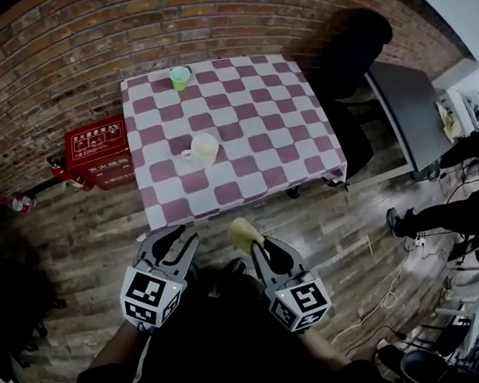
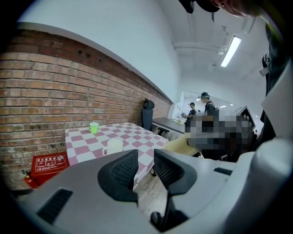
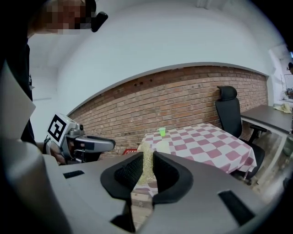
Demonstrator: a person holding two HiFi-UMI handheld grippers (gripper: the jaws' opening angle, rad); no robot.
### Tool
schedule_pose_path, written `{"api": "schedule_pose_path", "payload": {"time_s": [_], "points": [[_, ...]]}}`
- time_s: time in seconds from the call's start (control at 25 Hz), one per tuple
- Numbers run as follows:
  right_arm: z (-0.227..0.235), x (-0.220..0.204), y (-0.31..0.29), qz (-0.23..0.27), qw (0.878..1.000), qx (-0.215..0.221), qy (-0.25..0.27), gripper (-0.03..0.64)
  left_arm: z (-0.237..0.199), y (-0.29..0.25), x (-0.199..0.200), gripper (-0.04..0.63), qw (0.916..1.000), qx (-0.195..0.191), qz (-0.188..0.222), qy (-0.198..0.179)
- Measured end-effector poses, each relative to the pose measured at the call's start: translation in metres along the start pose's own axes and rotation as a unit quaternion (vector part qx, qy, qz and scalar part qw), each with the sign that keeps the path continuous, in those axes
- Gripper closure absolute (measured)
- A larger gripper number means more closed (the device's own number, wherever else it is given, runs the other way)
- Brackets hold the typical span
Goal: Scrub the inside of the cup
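A white mug [image 1: 203, 150] stands near the middle of the checked table [image 1: 251, 135], its handle to the left. It also shows as the white mug [image 2: 113, 146] and the white mug [image 3: 162, 146]. My right gripper [image 1: 255, 245] hangs over the wooden floor, short of the table's near edge, and is shut on a yellow sponge [image 1: 243, 231]. That sponge [image 3: 147, 157] sits upright between the jaws of the right gripper [image 3: 148, 172]. To its left, my left gripper [image 1: 173, 235] is open and holds nothing; the left gripper [image 2: 145, 158] shows a clear gap.
A small green cup [image 1: 180, 76] stands at the table's far edge by the brick wall. A red box [image 1: 97, 153] and a fire extinguisher [image 1: 22, 202] lie left of the table. A black chair [image 1: 352, 47] and grey desk [image 1: 412, 113] stand right; people [image 1: 466, 208] beyond.
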State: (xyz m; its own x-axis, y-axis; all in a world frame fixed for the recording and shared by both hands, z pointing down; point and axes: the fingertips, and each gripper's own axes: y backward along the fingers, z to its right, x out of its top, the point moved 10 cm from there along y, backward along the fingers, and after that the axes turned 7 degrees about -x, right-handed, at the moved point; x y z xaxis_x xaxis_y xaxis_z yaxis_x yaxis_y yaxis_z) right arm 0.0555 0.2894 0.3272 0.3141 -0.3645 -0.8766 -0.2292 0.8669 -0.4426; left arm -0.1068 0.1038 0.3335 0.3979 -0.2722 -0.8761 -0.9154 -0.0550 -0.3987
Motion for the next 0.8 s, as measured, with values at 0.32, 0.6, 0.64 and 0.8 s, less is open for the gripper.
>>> {"api": "schedule_pose_path", "payload": {"time_s": [0.32,0.6,0.64,0.8], "points": [[0.054,0.030,-0.090,-0.009,0.998,0.060,-0.016,0.542,-0.044,-0.058,0.024,0.479,0.9979,0.063,-0.019,-0.001],[0.111,0.082,-0.173,-0.002,0.992,0.126,0.019,0.542,-0.079,-0.110,0.056,0.479,0.9882,0.148,-0.037,-0.011],[0.116,0.087,-0.183,-0.006,0.991,0.136,0.018,0.542,-0.083,-0.117,0.058,0.479,0.9868,0.156,-0.043,-0.005],[0.130,0.096,-0.223,-0.034,0.986,0.161,0.021,0.542,-0.105,-0.145,0.055,0.479,0.9817,0.179,-0.063,0.019]]}}
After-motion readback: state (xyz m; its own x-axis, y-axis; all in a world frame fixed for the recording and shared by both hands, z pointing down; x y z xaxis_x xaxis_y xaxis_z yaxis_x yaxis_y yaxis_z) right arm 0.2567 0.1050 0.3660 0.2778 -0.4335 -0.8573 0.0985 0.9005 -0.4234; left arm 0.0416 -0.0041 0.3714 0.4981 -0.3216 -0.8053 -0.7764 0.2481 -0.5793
